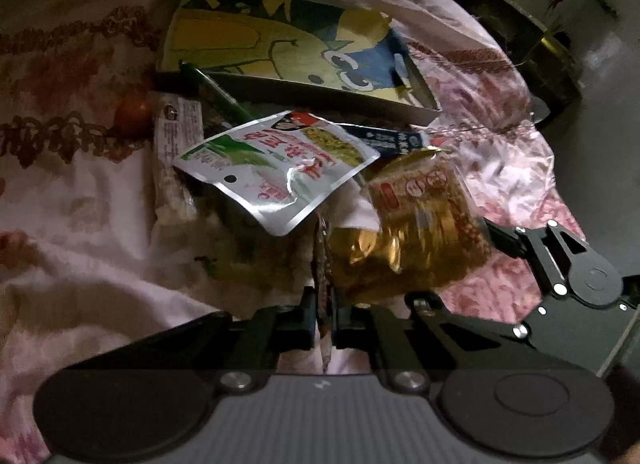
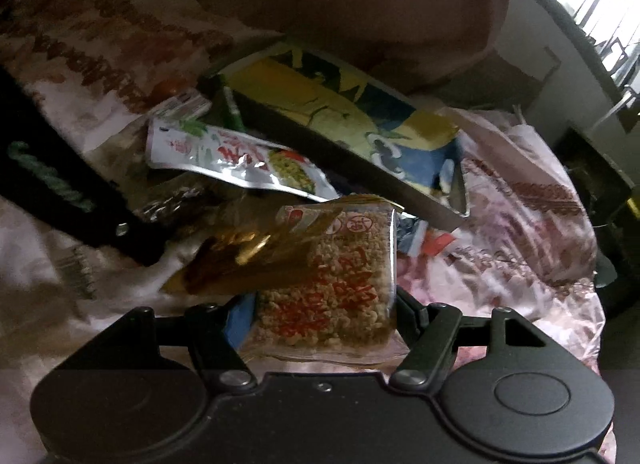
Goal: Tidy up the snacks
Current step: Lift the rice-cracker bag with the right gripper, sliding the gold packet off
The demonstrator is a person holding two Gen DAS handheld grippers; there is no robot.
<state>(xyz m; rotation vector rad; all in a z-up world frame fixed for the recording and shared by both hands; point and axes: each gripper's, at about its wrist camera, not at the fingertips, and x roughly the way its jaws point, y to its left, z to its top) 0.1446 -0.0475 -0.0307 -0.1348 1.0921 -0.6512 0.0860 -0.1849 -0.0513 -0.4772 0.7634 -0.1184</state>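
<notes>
Over floral bedsheet (image 1: 80,204): left gripper (image 1: 322,318) fingers pinch wrapper edge, seemingly; right gripper (image 2: 320,312) clamps crispy-rice packet (image 2: 332,284), level.

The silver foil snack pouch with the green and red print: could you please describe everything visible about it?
The silver foil snack pouch is a flat, shiny sachet printed with green leaves, red Chinese characters and a picture of yellow-green food, with a round hang hole near one edge. It lies tilted on top of the snack pile, in front of the cartoon-printed box, its foil creased. Neither gripper touches it.
</notes>
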